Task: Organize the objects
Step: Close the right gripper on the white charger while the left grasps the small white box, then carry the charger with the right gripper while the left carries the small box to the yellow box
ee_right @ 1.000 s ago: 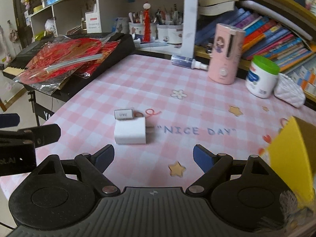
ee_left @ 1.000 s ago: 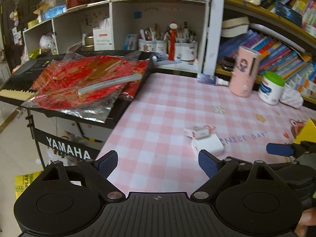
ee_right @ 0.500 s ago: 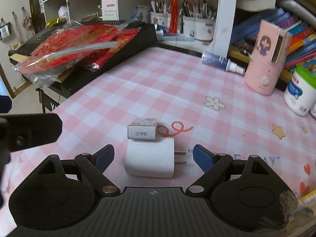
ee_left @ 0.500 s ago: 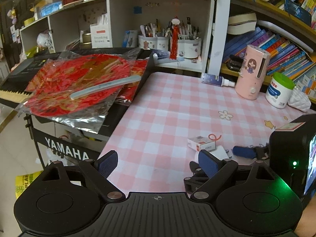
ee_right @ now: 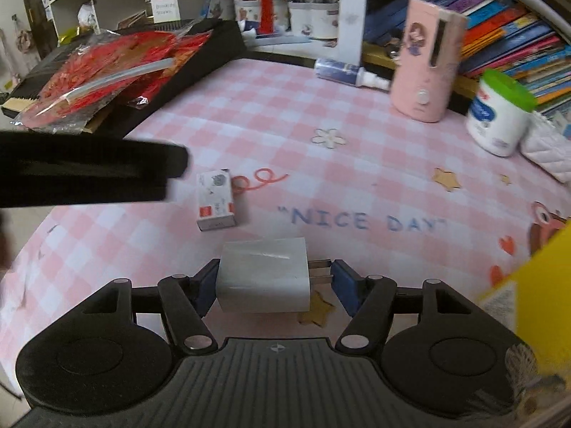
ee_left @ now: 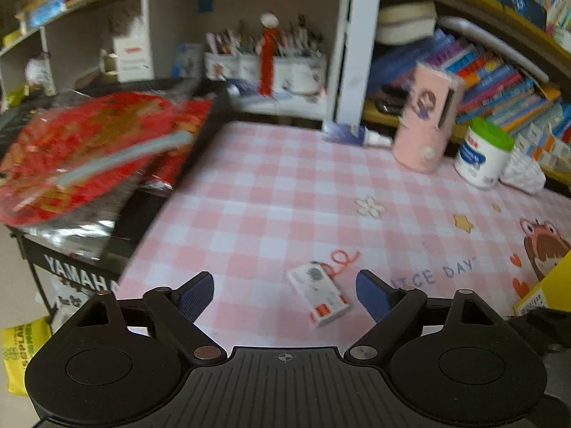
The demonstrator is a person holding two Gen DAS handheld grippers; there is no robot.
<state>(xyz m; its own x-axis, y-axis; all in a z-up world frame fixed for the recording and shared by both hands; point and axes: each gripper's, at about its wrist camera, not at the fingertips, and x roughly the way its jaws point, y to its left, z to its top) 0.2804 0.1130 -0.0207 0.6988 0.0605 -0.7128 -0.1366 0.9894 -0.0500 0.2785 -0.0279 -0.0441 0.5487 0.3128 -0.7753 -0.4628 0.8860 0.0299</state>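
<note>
Right wrist view: pink checked tablecloth (ee_right: pixel 285 114) printed "NICE DAY", bookshelves behind. Right gripper (ee_right: pixel 274 283), empty and wide half a second ago, now clamps the white plug-in charger block (ee_right: pixel 262 278). Small white cardboard box (ee_right: pixel 214 199) lies at 11 o'clock. Left gripper (ee_left: pixel 285 290) gapes empty. White pen cups (ee_right: pixel 314 18) hold pens.

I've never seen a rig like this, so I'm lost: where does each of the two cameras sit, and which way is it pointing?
Left wrist view: sits on the left gripper, looking forward along its open fingers over the pink checked table toward the shelves; the small box lies ahead.
Right wrist view: sits on the right gripper, facing the same way; its fingers clamp the white charger, and a dark, blurred part of the other gripper crosses its left edge.
Shared: small box, pink bottle, green-lidded jar.
</note>
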